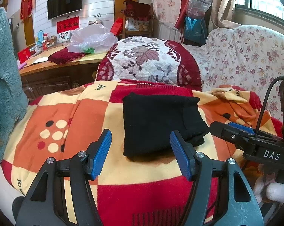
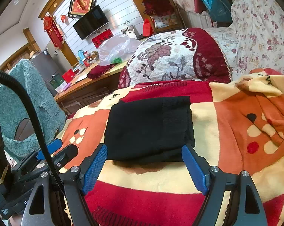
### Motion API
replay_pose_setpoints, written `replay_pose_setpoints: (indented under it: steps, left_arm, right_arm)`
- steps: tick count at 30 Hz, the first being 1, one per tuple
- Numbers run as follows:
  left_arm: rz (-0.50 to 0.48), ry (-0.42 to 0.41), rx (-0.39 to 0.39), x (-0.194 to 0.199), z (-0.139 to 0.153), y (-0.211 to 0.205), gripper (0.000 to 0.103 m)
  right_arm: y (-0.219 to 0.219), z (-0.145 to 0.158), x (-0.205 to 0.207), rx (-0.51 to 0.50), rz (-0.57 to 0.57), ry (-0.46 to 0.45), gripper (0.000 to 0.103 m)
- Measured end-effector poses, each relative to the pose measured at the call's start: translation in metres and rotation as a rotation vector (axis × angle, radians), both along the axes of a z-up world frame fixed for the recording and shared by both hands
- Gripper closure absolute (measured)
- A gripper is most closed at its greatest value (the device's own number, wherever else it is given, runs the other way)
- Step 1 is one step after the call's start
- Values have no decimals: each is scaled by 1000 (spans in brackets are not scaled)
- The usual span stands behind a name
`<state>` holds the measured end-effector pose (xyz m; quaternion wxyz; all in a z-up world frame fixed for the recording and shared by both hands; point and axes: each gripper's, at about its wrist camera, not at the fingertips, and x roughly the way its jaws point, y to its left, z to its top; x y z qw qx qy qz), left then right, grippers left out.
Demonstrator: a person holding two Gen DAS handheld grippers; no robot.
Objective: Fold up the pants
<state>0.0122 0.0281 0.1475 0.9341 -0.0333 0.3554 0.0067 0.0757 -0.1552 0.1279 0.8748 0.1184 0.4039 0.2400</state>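
Black knit pants (image 1: pixel 158 124), folded into a compact rectangle, lying on checked red-orange-cream fleece blanket (image 1: pixel 70 113). Left gripper (image 1: pixel 141 154) and right gripper (image 2: pixel 144 167): jaws wide apart, empty, near edge. Folding apparently complete; next, at most smoothing.

Black pants (image 1: pixel 158 124) (folded compactly) lie on blanket (image 1: pixel 70 113).

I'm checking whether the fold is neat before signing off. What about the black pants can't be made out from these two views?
- Black pants, both views: layers and leg alignment hidden inside the bundle; dark fabric swallows creases.
- Near right corner, left wrist view: covered by the right gripper.
- Underside: hidden against the blanket.
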Motion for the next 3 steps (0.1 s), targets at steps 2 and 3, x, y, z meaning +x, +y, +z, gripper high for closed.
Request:
replay_pose_setpoints:
  steps: [2, 3]
  left_arm:
    - [-2, 9, -8, -1, -1, 0, 38]
    - [-2, 16, -9, -1, -1, 0, 38]
  right_arm:
    - [-1, 0, -1, -3, -1, 0, 23]
    - [-2, 0, -1, -5, -1, 0, 23]
